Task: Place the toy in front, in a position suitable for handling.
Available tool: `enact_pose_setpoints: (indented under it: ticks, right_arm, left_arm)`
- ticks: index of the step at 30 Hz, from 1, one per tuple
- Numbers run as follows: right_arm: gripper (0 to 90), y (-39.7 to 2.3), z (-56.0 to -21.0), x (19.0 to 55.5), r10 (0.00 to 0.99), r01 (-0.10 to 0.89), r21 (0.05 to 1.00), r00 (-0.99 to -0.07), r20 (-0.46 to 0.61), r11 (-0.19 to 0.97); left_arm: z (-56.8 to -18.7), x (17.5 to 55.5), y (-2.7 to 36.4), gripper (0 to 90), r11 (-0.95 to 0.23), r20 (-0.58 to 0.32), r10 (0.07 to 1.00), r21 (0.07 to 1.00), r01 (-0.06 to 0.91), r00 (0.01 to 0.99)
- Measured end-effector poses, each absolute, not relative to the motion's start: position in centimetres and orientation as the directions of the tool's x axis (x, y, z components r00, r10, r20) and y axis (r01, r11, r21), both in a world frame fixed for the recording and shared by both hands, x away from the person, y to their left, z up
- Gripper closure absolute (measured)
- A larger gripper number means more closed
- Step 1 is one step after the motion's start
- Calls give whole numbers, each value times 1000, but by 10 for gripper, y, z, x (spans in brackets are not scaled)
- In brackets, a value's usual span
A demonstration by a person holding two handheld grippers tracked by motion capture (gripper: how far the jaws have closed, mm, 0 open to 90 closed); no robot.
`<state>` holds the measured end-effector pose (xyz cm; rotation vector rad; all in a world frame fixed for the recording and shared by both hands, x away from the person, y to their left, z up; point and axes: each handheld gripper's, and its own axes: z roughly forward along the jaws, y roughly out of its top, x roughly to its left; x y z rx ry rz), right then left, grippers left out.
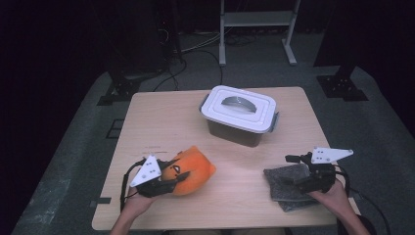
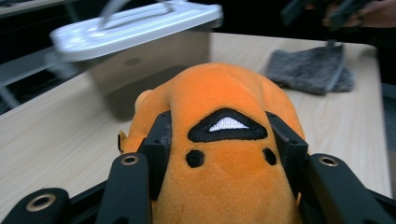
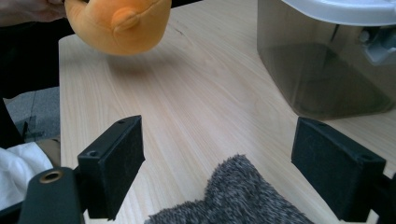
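At lower left of the high view, your left gripper (image 1: 169,182) clamps the orange plush toy (image 1: 193,170), lifted just off the table (image 1: 147,122). Your right gripper (image 1: 299,177) stands wide open over the grey cloth (image 1: 284,188), holding nothing. The soft plush could squirm out of that squeeze, or bump the lidded container (image 1: 240,115) at upper centre.

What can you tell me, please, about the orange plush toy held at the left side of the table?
The orange plush toy is soft, rounded and fuzzy, with a black embroidered triangle holding a white patch and two black dots below it. The left gripper is shut on it, one black jaw pressing into each side. In the right gripper view a small rounded lobe sticks out, and the toy hangs just above the light wooden table, casting a shadow. It points toward the lidded plastic box, apart from it.
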<state>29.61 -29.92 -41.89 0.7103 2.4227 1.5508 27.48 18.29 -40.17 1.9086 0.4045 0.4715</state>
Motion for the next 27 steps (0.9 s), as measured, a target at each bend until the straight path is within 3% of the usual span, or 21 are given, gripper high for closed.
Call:
enact_pose_setpoints:
  ticks: [11, 13, 19, 27]
  right_arm:
    - [238, -299, -430, 313, 421, 306, 836, -901, 101, 455]
    - [305, -295, -436, 316, 393, 308, 815, -913, 109, 490]
    - [368, -290, -450, 325, 359, 314, 762, -926, 115, 566]
    - [516, -284, -464, 334, 351, 328, 682, -930, 110, 654]
  left_arm:
    - [-417, 290, 120, 504, -405, 117, 310, 914, 20, 944]
    - [-420, 291, 115, 501, -409, 116, 292, 912, 15, 949]
    - [-430, 295, 105, 495, -433, 110, 237, 901, 3, 965]
    - [-435, 294, 98, 479, -441, 106, 206, 898, -4, 973]
